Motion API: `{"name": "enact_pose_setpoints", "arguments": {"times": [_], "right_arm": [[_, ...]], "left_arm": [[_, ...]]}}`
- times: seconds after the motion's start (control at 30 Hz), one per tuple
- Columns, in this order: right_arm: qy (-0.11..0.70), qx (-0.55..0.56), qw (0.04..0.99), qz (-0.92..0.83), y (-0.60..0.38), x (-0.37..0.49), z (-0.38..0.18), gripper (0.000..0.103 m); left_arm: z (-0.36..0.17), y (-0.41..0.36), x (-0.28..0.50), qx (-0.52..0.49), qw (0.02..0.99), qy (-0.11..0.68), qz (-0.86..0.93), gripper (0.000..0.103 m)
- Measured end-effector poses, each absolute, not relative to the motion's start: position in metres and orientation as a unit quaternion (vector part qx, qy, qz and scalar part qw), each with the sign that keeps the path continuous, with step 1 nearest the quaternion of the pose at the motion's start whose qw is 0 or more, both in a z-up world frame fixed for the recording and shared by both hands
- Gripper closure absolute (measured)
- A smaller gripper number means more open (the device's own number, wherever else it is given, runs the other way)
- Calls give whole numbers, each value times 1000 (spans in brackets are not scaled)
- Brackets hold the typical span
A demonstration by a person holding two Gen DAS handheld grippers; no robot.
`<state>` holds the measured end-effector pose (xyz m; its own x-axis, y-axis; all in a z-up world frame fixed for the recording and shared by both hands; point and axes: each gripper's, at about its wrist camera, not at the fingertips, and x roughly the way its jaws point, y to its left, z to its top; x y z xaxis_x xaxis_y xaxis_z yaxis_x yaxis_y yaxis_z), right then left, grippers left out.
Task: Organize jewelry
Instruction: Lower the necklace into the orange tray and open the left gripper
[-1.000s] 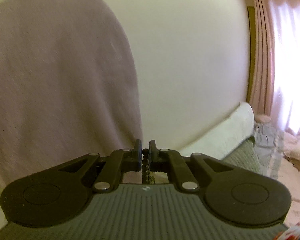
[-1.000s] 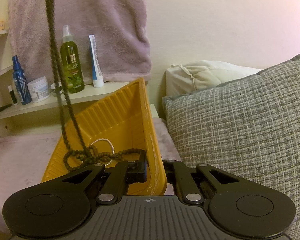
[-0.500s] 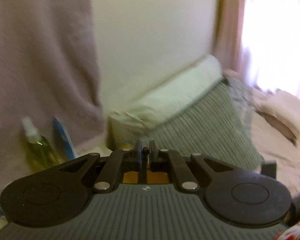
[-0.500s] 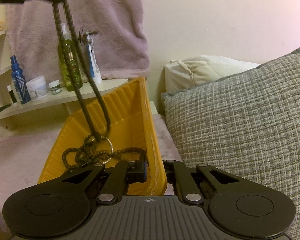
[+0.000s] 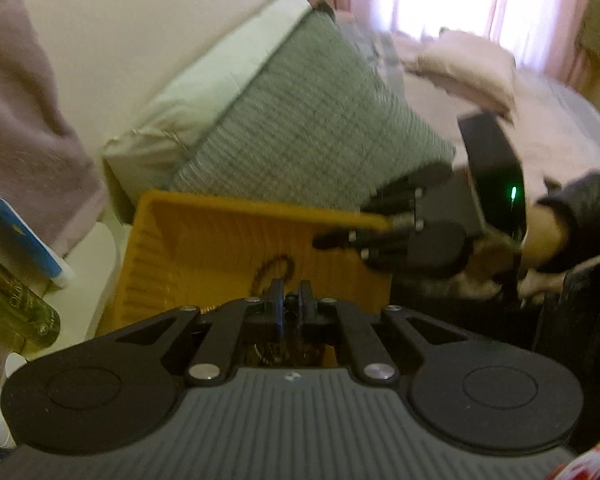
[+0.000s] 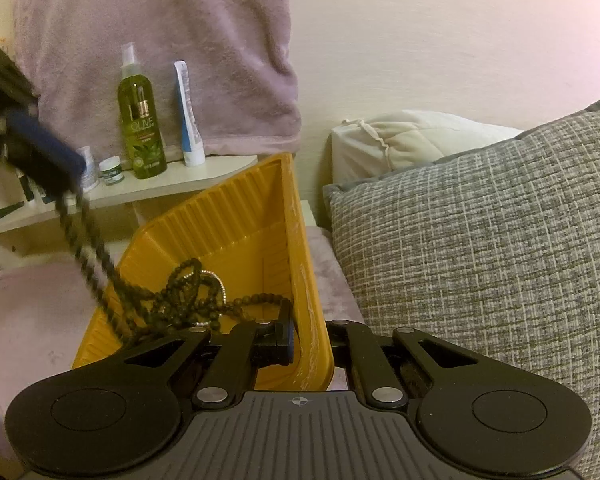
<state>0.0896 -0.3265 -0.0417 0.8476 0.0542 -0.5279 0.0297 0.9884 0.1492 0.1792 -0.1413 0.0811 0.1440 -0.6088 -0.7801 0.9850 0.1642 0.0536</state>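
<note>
Left gripper (image 5: 290, 305) pinches the bead strand (image 6: 90, 254), jaws nearly closed, feeding it over the tray's (image 6: 236, 216) near edge. Right gripper (image 6: 309, 340) clamps the tray's right wall, probably to steady it. Most beads lie heaped inside with a silver chain (image 6: 216, 284).

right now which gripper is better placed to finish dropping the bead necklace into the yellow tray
Left. The left gripper is shut on the dark bead necklace, whose strand already trails down into the yellow tray. The right gripper is clamped on the tray's wall, steadying it.
</note>
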Motion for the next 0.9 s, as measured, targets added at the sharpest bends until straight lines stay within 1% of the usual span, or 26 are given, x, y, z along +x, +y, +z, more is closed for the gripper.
{"name": "enact_pose_setpoints", "arguments": {"times": [0.27, 0.8, 0.9], "right_arm": [[277, 71, 958, 7, -325, 93, -41, 96], [278, 71, 958, 7, -328, 93, -43, 96], [277, 72, 958, 7, -328, 92, -43, 96]], "left_arm": [[60, -151, 185, 328, 674, 328, -574, 97], [40, -159, 193, 327, 685, 340, -555, 96], [41, -157, 199, 313, 702, 342, -540, 85]]}}
